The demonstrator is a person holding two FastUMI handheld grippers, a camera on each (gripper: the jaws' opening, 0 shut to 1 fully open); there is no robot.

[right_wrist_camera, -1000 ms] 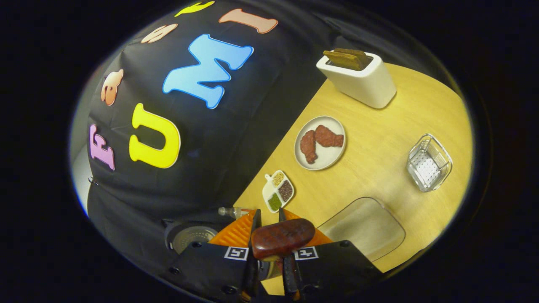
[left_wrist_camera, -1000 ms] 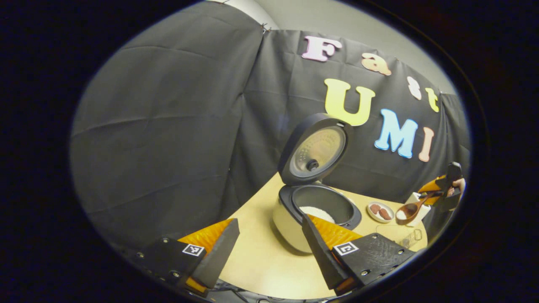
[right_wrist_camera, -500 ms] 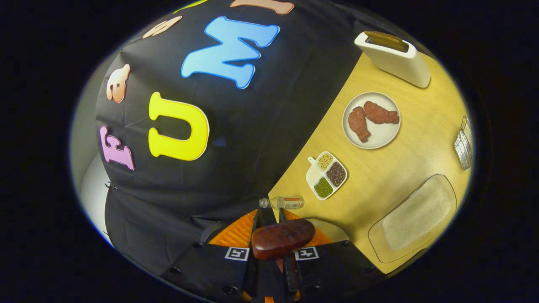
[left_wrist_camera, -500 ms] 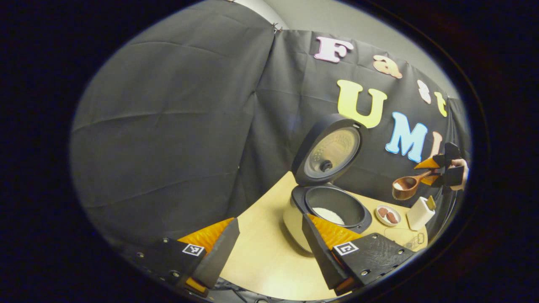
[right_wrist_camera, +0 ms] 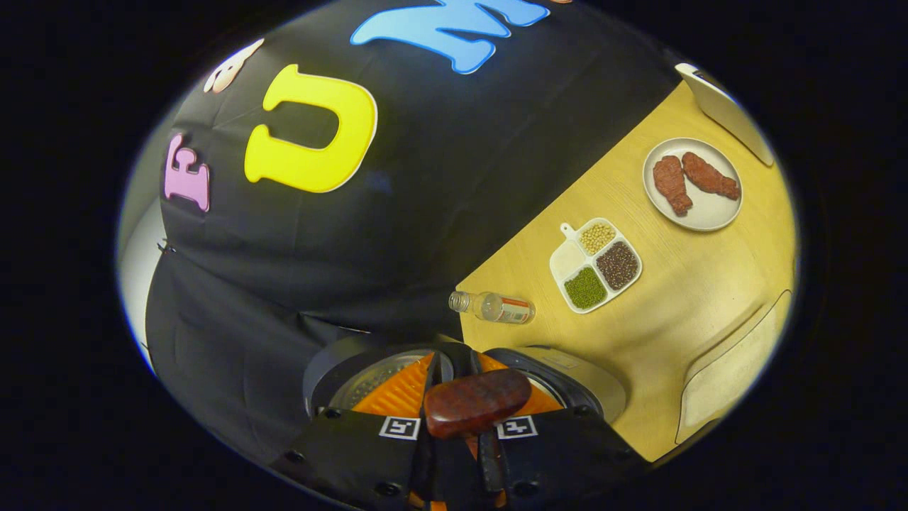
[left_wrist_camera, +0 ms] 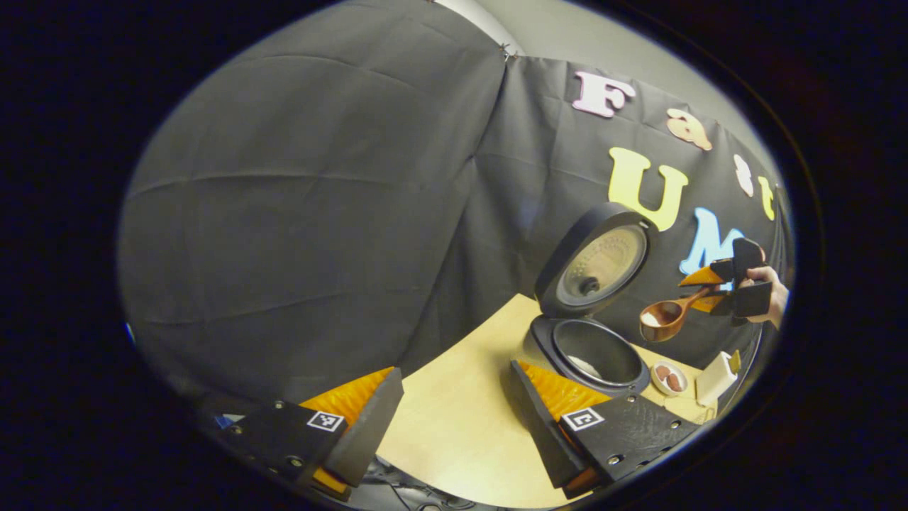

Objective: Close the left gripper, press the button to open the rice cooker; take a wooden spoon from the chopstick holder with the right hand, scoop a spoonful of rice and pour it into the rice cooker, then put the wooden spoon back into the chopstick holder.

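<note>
Wooden spoon (left_wrist_camera: pixel 670 316) carries rice in its bowl, up in the air beside the open rice cooker (left_wrist_camera: pixel 592 348), right gripper (right_wrist_camera: pixel 456 369) jaws pinching the handle end. Rigid, light, but loose grains spill if tipped, so hold level by the handle. Left gripper (left_wrist_camera: pixel 454 401) jaws spread, empty, low over the tabletop (left_wrist_camera: pixel 454 426).

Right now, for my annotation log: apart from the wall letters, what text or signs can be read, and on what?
Small bottle: label too blurred to read.
Left hand-held gripper: square coded markers, no words.
Right hand-held gripper: the same markers, no words.
Rice cooker: no text readable.
</note>
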